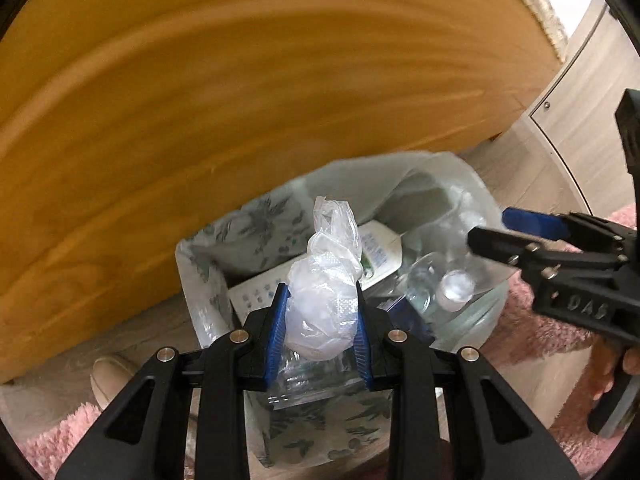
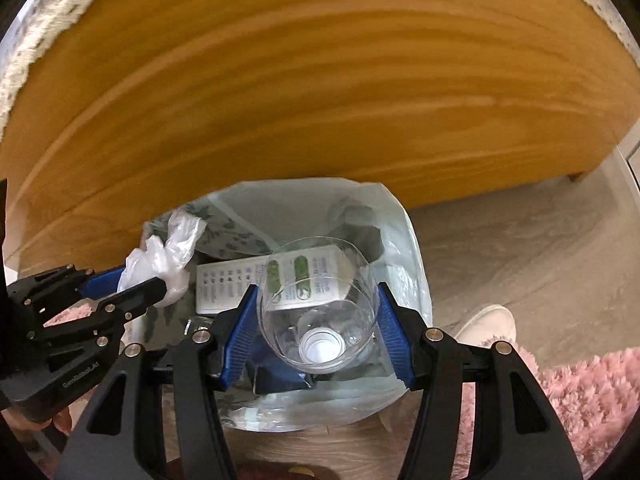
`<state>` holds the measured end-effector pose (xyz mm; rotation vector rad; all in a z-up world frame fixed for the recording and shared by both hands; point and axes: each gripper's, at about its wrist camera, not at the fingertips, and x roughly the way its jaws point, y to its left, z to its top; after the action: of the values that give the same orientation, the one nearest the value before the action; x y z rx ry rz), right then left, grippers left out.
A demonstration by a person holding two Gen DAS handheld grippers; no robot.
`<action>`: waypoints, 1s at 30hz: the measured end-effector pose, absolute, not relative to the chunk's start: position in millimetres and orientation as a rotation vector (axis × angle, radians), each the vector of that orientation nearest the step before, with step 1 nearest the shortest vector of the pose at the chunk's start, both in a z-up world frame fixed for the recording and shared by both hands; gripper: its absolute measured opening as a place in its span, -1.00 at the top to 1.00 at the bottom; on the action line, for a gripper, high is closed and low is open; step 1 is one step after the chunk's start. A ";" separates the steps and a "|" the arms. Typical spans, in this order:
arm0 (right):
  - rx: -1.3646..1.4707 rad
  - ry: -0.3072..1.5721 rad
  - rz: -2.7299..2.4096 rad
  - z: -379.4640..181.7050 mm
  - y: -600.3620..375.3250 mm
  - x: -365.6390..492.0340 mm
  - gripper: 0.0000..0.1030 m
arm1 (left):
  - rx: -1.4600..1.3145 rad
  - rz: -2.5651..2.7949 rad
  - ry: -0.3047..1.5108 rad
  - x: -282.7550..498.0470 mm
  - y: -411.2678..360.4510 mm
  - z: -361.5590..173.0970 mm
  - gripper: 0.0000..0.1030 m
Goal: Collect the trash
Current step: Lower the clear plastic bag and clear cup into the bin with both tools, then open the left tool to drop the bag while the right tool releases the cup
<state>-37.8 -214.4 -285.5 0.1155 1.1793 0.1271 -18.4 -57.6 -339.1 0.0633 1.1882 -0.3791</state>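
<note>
Clamped between the blue pads of the left gripper point(image 1: 320, 312): a crumpled clear plastic bag point(image 1: 324, 280), long axis running away from the camera, its twisted loose end pointing toward the far wooden panel point(image 1: 248, 92). Same wad seen from the right wrist view point(image 2: 160, 260), held just over the left rim of the bin.

Clamped in the right gripper point(image 2: 318, 320): a clear plastic bottle point(image 2: 320, 300), pads pressed on both flanks. Long axis lined up with the fingers, white cap end point(image 2: 320, 346) toward the camera, base pointing down into the bin. In the left wrist view, seen as a blurred transparent shape point(image 1: 436, 284) beneath the right gripper point(image 1: 496, 236), whose fingers reach in from the right.

Directly below both: a trash bin lined with a translucent bag point(image 2: 416, 276), leaf print showing on the liner at the left point(image 1: 256, 224). Inside: a white carton with green ovals and printed text point(image 2: 308, 276), viewed partly through the bottle; a white printed card with rows of small marks point(image 2: 224, 284); something dark blue point(image 2: 276, 376) near the bottom, not identifiable.

Hard to make out: a grey shape at the far right of the bin point(image 2: 356, 216), veiled by the liner. Cut off by the frame: a pink shaggy rug point(image 2: 584, 400), a pale shoe point(image 2: 488, 324) on the floor, part of a hand point(image 1: 628, 364) at the right handle. Wooden panel smeared by motion blur.
</note>
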 end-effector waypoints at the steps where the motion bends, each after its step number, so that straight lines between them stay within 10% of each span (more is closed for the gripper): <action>1: 0.119 1.177 0.124 -286.4 -214.0 -37.4 -0.09 | 0.060 -0.374 1.192 -18.1 -55.9 -341.3 0.47; 15: 0.062 1.180 0.110 -304.5 -202.0 -37.3 -0.15 | 0.012 -0.362 1.188 -10.9 -51.9 -341.0 0.33; 17: 0.075 1.190 0.109 -306.0 -203.9 -36.4 -0.17 | 0.012 -0.353 1.191 -11.4 -50.6 -341.1 -0.02; 30: 0.064 1.269 0.086 -314.5 -206.6 -34.4 -0.43 | -0.002 -0.265 1.211 -9.2 -36.5 -342.5 -0.70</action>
<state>-34.5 -206.6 -314.5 0.0636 1.2686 0.0858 -9.2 -36.5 -342.5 -0.0019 1.2108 -0.2652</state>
